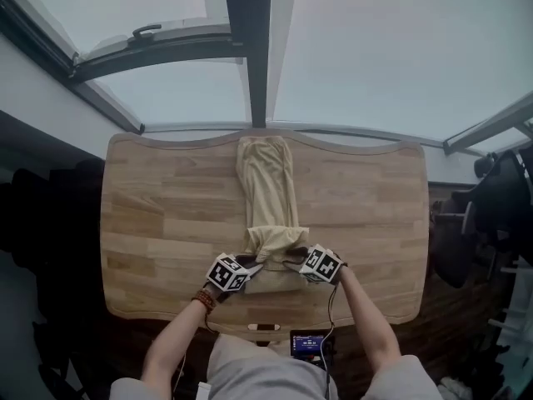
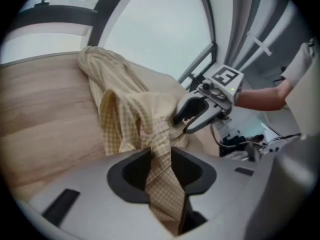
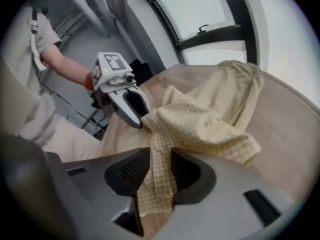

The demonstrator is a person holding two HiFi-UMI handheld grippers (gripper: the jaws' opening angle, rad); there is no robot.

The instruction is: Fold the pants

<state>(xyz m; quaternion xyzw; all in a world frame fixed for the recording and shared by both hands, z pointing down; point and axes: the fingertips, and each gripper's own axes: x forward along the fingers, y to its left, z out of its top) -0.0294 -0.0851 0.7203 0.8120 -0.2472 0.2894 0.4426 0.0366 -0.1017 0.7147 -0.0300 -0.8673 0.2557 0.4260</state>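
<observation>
I'm in the first fold, I reckon: my left gripper [image 2: 161,170] and right gripper [image 3: 157,173] each clench a bunch of the pants [image 1: 266,182] between their jaws. They sit side by side at the garment's near end, close to the near edge of the table [image 1: 158,223]. The pants lie as one narrow strip up the table's middle, reaching its far edge, with the near end gathered up into the jaws. The cloth is pale yellow, fine-checked, thin and limp, so it should sag. Next I'd carry both grips evenly toward the far end, kept apart. Whether I hold waistband or hems, I can't tell from here
</observation>
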